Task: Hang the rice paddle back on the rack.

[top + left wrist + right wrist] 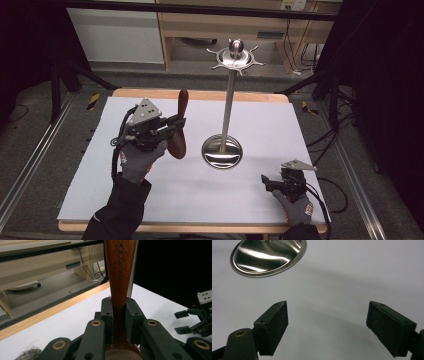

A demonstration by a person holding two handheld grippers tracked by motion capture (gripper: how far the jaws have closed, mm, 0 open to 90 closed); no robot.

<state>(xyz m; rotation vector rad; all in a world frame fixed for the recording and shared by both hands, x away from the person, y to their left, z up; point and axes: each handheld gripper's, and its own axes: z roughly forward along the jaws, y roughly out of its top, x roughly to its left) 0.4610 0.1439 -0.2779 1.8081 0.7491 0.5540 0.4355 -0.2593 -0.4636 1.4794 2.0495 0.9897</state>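
Jaws, left gripper [117,312]: closed tight on the narrow neck of a wooden utensil; both black pads press against the wood, one on each side.
Jaws, right gripper [327,325]: spread wide apart with nothing between them, only bare white counter below.
Wooden utensil [179,131]: one, dark reddish-brown. It stands nearly upright in the left gripper's hold, handle end up, broad rounded end down, over the left half of the counter. The word MAXCOOK runs along its handle in the left gripper view.
Hands: two, both in grey gloves with dark sleeves. The left hand [137,157] grasps its gripper above the counter's left half; the right hand [295,205] rests low near the front right corner.
Metal stand [228,100]: one, polished steel. It has a round dished base [221,152] on the counter, a slim upright pole, and a ring of short hooks with a ball knob on top [234,54].
Utensil and stand: the utensil hangs just left of the stand's base, apart from it, with open counter between the two.
Counter [250,200]: one, wooden-edged, covered by a white sheet.
Around: pale cabinets and loose cables behind the counter, dark curtains at either side, metal rails on the grey floor.
In the way: the stand's pole rises directly behind the utensil in the left gripper view.
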